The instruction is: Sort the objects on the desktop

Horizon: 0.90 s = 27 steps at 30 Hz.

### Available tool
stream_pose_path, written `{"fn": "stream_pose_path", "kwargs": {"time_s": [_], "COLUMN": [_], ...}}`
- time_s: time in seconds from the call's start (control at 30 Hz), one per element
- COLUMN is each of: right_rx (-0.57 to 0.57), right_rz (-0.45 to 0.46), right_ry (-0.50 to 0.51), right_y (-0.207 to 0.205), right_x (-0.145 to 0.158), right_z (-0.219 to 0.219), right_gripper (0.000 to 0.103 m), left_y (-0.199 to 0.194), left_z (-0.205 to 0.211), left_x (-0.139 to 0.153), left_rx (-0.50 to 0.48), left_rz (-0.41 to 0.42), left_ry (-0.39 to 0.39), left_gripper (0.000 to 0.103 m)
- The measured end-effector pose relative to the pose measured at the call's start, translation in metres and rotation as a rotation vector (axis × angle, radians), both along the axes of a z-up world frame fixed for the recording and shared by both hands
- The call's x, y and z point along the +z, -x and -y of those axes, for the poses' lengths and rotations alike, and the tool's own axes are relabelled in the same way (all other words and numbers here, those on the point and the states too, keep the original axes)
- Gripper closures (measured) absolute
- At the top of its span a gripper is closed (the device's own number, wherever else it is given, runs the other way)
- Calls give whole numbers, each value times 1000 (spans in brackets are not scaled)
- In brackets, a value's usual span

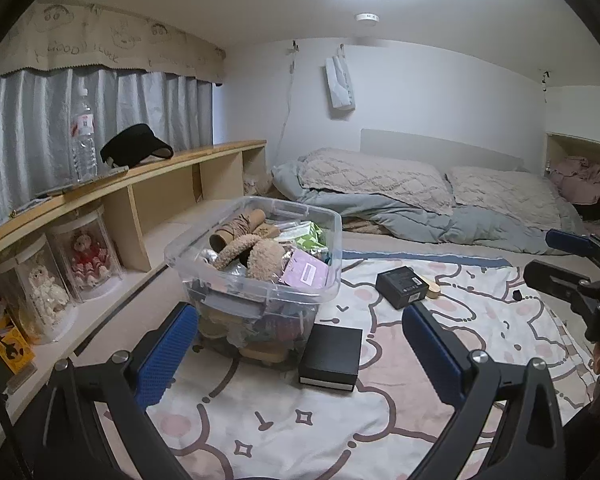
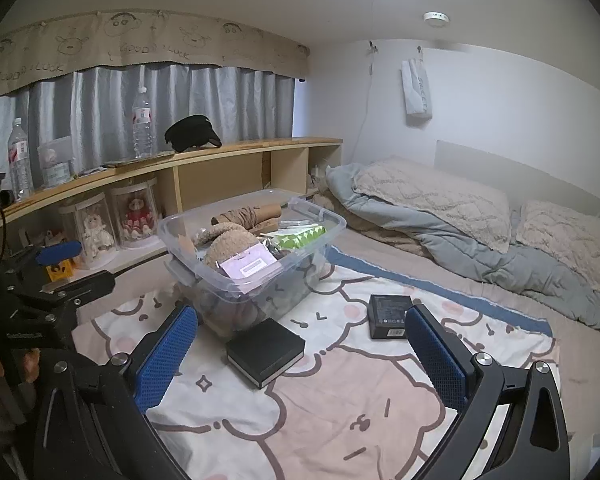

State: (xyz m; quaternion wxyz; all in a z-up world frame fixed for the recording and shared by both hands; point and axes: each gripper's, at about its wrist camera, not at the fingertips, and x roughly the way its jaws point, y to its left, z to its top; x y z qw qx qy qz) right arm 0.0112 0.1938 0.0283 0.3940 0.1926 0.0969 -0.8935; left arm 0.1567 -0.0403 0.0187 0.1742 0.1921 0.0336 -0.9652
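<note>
A clear plastic bin (image 1: 260, 292) (image 2: 184, 236) full of mixed items stands on a cartoon-print blanket (image 1: 284, 420) (image 2: 340, 392). A flat black box (image 1: 331, 357) (image 2: 265, 351) lies just in front of the bin. A second black box (image 1: 402, 287) (image 2: 389, 316) lies further right, with a small wooden piece (image 1: 434, 289) behind it. My left gripper (image 1: 300, 344) is open and empty, hovering near the flat black box. My right gripper (image 2: 302, 344) is open and empty, above the blanket between both boxes. Each gripper shows at the edge of the other's view (image 1: 572, 264) (image 2: 56, 268).
A wooden shelf (image 1: 148, 172) (image 2: 220, 152) runs along the left with water bottles (image 1: 83, 140) (image 2: 142, 124), a black visor cap (image 1: 136, 148) (image 2: 192, 134) and doll cases (image 1: 86, 256) (image 2: 136, 212). Pillows and a grey duvet (image 1: 420, 208) (image 2: 480, 240) lie behind.
</note>
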Motion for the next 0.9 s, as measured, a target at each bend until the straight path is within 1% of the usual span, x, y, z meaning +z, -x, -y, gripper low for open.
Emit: {"fn": "stream_pose_path", "kwargs": {"time_s": [0.47, 0.9], "right_rx": [4, 6], "right_rz": [12, 17], "right_ry": [-40, -35], "right_y": [2, 3], "right_x": [-5, -4], "right_z": [7, 5], "right_gripper": [0, 0], "left_y": [-2, -1], "left_z": [-2, -3], "left_x": [0, 0], "left_rx": [-6, -4], "left_rz": [-4, -3], "left_ry": [8, 8], "left_gripper": [0, 0]}}
